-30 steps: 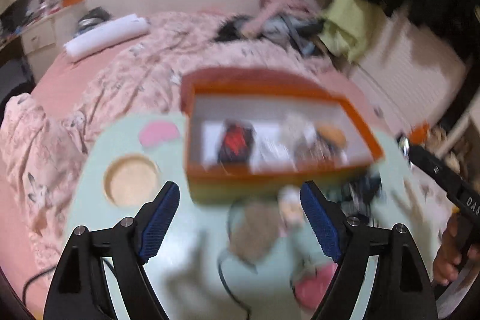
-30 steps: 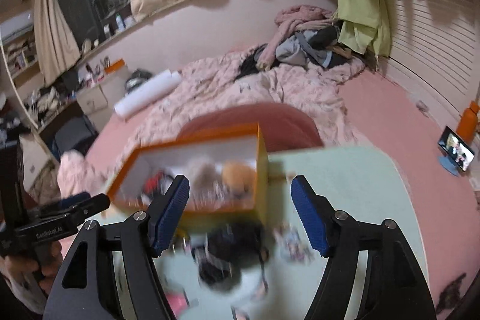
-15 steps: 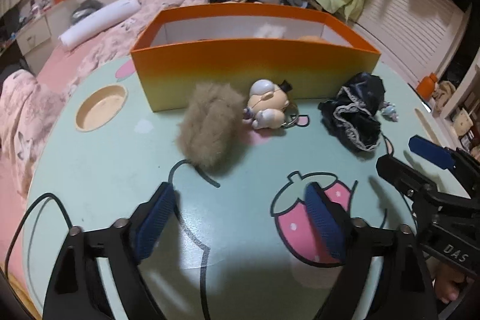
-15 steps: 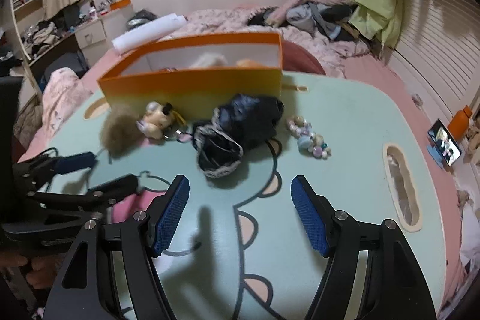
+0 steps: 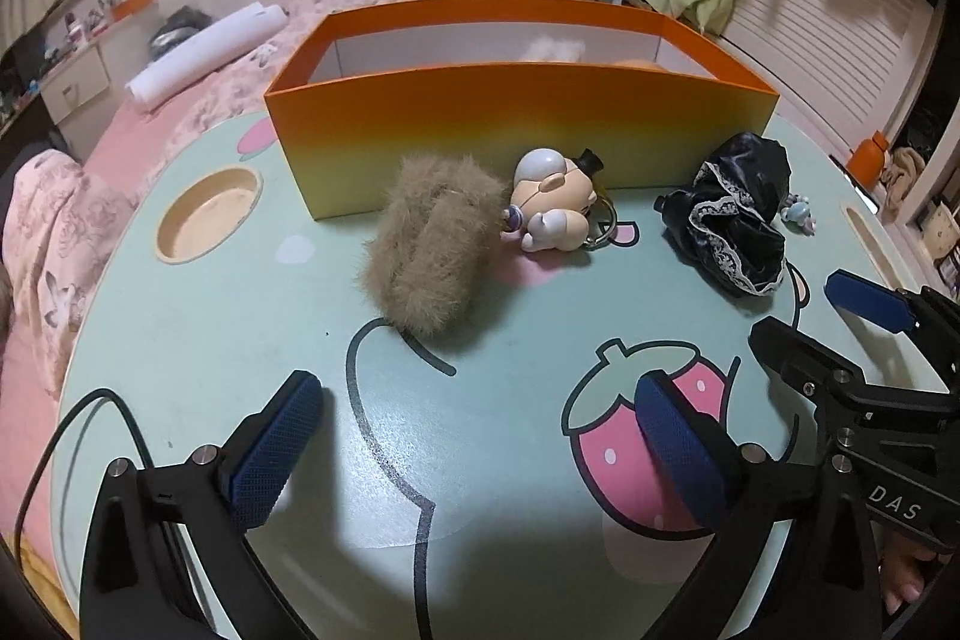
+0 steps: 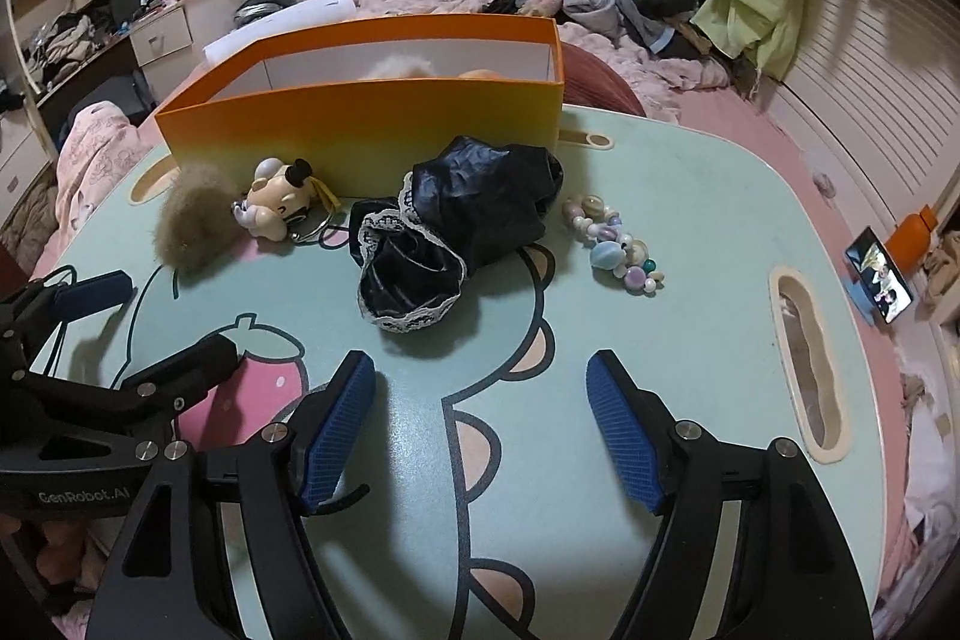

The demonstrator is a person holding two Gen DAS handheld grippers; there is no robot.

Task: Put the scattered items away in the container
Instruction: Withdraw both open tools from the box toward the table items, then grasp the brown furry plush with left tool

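left wrist view shows the left gripper (image 5: 474,424) spread wide and still opening, empty, short of the furry pouch (image 5: 432,244) beside the orange box (image 5: 516,112). right gripper (image 6: 480,418), widening and empty, could snag the black lace cloth (image 6: 456,226) and drag the beads (image 6: 618,244).

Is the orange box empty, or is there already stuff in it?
Not empty. Over the near wall of the orange box, a pale fluffy item and something orange show inside; the rest is hidden.

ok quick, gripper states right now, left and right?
Left gripper: jaws opening, nothing between them, above bare table short of the furry brown pouch.
Right gripper: jaws opening, empty, short of the black lace-trimmed cloth.
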